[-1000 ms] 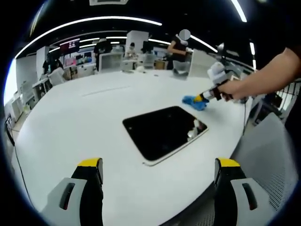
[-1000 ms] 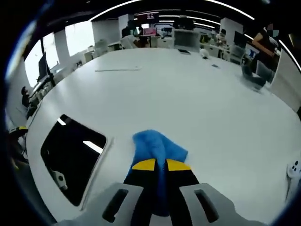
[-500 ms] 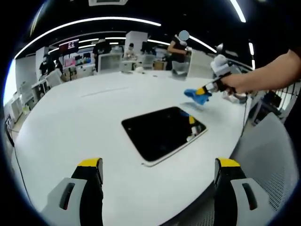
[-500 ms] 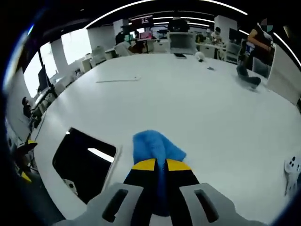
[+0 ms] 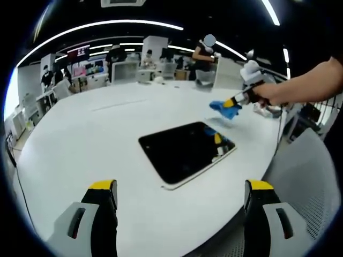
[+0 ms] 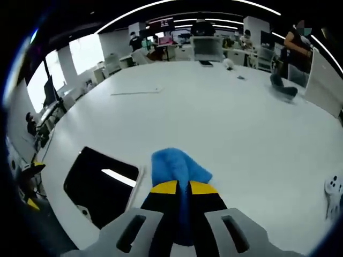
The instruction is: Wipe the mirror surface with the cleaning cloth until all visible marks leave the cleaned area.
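While your right gripper (image 6: 183,187) pinches the soft blue cloth (image 6: 177,166) just beside the mirror (image 5: 186,149), your left gripper (image 5: 181,187) waits spread wide. That cloth looks light and floppy. The mirror lies flat on the table (image 5: 86,139); it may break, so press gently.

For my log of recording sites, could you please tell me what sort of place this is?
Probably an open-plan office or lab: a large white table holds the mirror, with desks and monitors behind, people at them, and long ceiling light strips.
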Tool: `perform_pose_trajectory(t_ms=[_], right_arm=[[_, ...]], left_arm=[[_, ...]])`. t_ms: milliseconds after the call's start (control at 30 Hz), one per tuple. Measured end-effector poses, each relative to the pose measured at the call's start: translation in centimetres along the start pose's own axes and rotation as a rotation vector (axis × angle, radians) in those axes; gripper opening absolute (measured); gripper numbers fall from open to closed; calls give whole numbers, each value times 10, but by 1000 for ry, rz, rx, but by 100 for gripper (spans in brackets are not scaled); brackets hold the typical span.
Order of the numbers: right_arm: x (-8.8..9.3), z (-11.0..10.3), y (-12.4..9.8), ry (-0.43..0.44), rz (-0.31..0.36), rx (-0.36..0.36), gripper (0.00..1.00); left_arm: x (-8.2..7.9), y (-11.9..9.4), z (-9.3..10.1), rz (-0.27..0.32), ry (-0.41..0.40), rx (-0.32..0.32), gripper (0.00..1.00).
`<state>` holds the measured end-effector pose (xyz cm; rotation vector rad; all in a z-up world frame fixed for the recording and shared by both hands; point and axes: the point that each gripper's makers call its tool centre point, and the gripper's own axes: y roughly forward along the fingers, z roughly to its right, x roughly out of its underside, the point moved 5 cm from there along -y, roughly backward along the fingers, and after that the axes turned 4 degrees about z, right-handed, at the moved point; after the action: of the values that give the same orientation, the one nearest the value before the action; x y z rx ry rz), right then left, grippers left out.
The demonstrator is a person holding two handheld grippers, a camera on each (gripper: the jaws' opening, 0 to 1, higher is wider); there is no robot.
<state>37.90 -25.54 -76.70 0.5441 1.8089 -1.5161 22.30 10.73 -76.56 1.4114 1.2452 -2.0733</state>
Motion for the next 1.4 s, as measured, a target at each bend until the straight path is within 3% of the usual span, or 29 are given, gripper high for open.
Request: perform_pose_trajectory(t_ms=[467,1400], right_arm=[[5,-33,19,11,-16,-41,2],[19,-78,49,34,-90,-84,2]], left_arm=[[1,0,0,-2,-1,-1,99],[3,1,1,-15,4,6,99]])
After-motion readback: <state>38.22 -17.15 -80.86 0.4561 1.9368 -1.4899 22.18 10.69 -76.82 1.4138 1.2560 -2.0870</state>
